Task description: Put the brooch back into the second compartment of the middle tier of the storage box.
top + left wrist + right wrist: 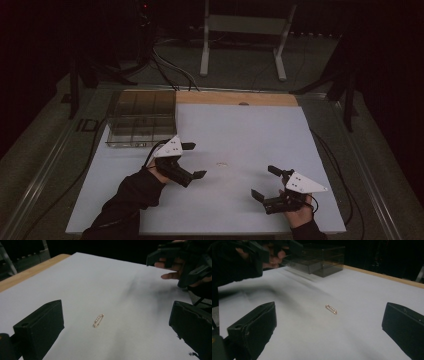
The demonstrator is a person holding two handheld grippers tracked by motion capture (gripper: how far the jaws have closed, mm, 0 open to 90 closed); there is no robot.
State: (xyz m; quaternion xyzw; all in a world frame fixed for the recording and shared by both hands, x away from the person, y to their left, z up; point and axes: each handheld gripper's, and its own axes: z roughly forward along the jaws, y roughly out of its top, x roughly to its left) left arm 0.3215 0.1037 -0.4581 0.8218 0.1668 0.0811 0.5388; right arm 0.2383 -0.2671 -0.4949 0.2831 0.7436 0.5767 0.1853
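gold-toned pin (pixel 98 320) lay flat between the wide-open left gripper (pixel 192 160) and right gripper (pixel 265 182) (both empty), ready for pickup.

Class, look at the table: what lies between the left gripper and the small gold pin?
Nothing: in the left gripper view, only bare white table surface separates the open left gripper from the gold pin.

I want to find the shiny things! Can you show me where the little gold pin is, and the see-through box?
little gold pin (pixel 98 320), left gripper view, on the middle of its bar.
see-through box (pixel 141 118), high view, on the middle of its clear lid.
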